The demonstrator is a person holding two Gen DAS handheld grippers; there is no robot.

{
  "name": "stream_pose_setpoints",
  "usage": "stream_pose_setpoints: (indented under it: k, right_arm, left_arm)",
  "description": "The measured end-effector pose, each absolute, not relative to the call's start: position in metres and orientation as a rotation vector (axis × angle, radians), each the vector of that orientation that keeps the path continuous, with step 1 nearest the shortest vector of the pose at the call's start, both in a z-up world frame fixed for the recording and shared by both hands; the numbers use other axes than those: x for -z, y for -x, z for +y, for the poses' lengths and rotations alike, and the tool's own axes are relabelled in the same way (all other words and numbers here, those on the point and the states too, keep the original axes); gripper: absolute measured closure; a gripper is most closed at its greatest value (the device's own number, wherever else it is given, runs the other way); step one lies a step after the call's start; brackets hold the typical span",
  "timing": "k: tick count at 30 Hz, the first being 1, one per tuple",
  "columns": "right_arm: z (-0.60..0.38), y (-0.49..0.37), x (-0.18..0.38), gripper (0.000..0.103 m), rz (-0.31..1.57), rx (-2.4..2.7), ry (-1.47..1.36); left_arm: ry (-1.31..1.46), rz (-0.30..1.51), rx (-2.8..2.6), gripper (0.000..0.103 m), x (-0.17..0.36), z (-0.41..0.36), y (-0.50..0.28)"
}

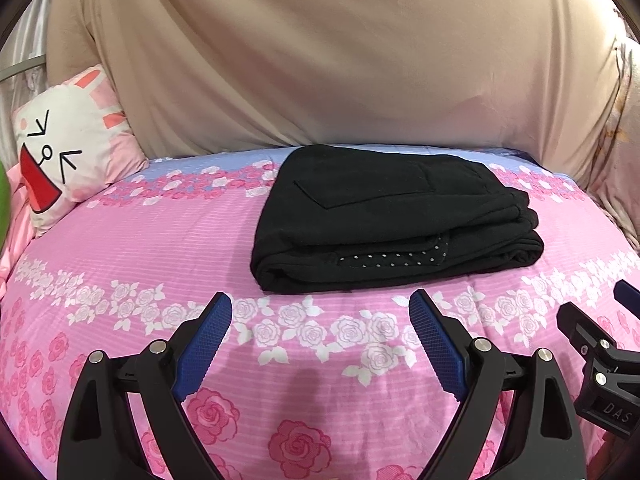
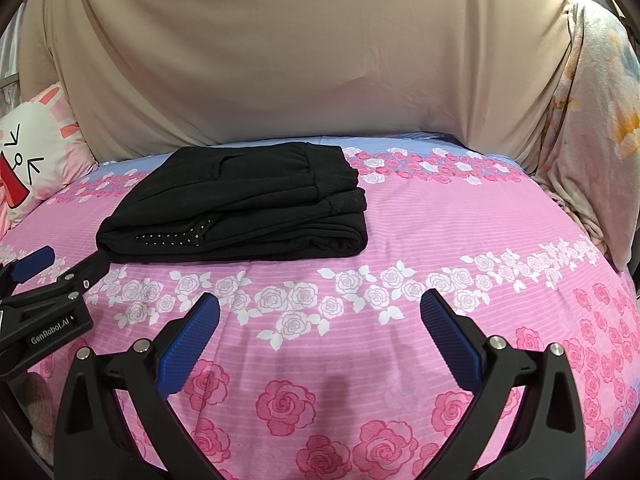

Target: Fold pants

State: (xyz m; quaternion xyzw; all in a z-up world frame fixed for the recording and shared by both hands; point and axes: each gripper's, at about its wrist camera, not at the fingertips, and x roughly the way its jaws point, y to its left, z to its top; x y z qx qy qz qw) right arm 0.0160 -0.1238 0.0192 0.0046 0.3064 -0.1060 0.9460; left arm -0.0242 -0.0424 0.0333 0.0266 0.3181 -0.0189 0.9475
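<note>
Black pants (image 1: 384, 220) lie folded into a thick rectangular bundle on the pink rose-print bed sheet (image 1: 280, 360); a strip with small white dots shows at the front fold. In the right wrist view the same pants (image 2: 240, 208) sit left of centre. My left gripper (image 1: 322, 308) hovers open just in front of the bundle, nothing between its blue pads. My right gripper (image 2: 320, 308) is open too, over bare sheet to the right of the bundle and nearer than it. Each gripper shows at the edge of the other's view: the right one (image 1: 600, 344), the left one (image 2: 60, 272).
A white and pink rabbit-face pillow (image 1: 68, 148) leans at the back left. Beige cloth (image 1: 320, 60) covers the wall behind the bed. A floral blanket (image 2: 592, 128) hangs at the right edge. The sheet (image 2: 480, 280) stretches flat to the right of the pants.
</note>
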Motion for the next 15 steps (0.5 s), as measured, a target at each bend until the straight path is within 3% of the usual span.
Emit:
stream_pose_setpoints:
  k: [15]
  right_arm:
    - [-0.1229, -0.0159, -0.0192, 0.005, 0.624, 0.218, -0.01]
  left_arm:
    - [-0.062, 0.67, 0.027, 0.011, -0.0313, -0.0454, 0.0253]
